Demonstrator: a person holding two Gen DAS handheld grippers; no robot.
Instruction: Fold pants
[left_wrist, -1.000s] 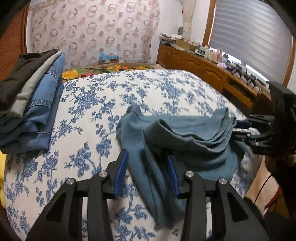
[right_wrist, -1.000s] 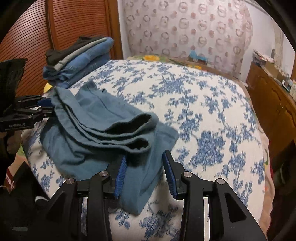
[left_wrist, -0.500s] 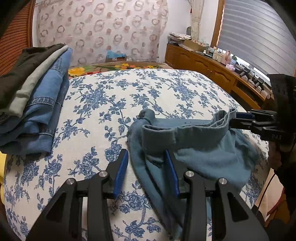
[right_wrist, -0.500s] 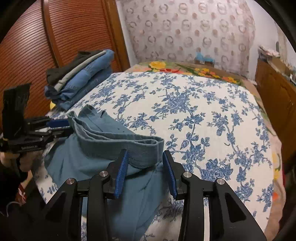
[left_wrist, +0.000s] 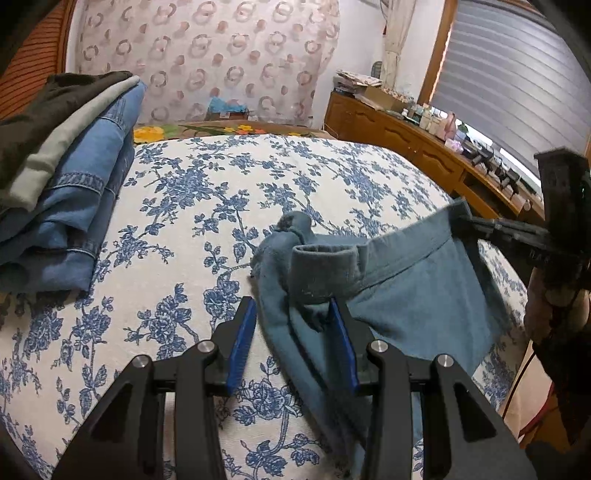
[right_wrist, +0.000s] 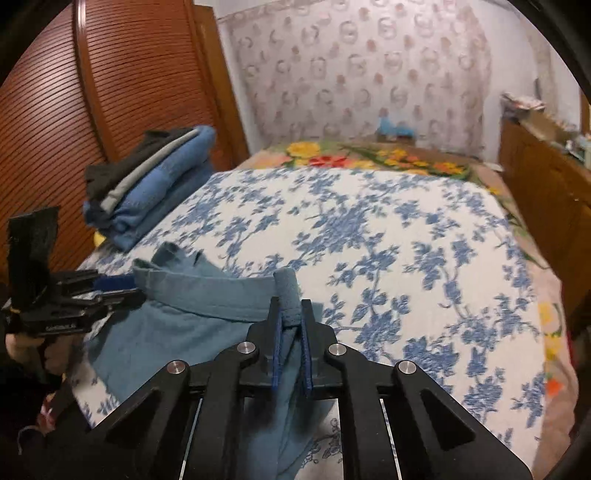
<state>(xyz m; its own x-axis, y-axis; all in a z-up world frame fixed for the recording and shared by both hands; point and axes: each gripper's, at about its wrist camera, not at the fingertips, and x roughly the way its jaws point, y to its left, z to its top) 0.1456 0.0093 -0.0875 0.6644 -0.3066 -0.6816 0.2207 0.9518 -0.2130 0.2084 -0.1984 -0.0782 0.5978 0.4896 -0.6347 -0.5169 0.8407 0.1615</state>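
Pants (left_wrist: 406, 295) on bed (left_wrist: 221, 206), clothes stack (left_wrist: 62, 177) left.

Right claw (right_wrist: 291, 321) pinched tight on a rolled bit of the pants (right_wrist: 207, 295) waistband, blue pads (right_wrist: 276, 354) nearly meeting, cloth poking up between them. Left claw (left_wrist: 291, 332) held wide apart, blue pads (left_wrist: 242, 343) either side of bunched fabric, not pressing it. Seen from the right wrist, left claw at far left, level and pointing right, tips at the waistband's other end, gripped from below by a hand (right_wrist: 22, 350).

Black angular gripper (left_wrist: 291, 317) frames, blue ribbed pads (left_wrist: 242, 341), round silver screws (left_wrist: 207, 346).
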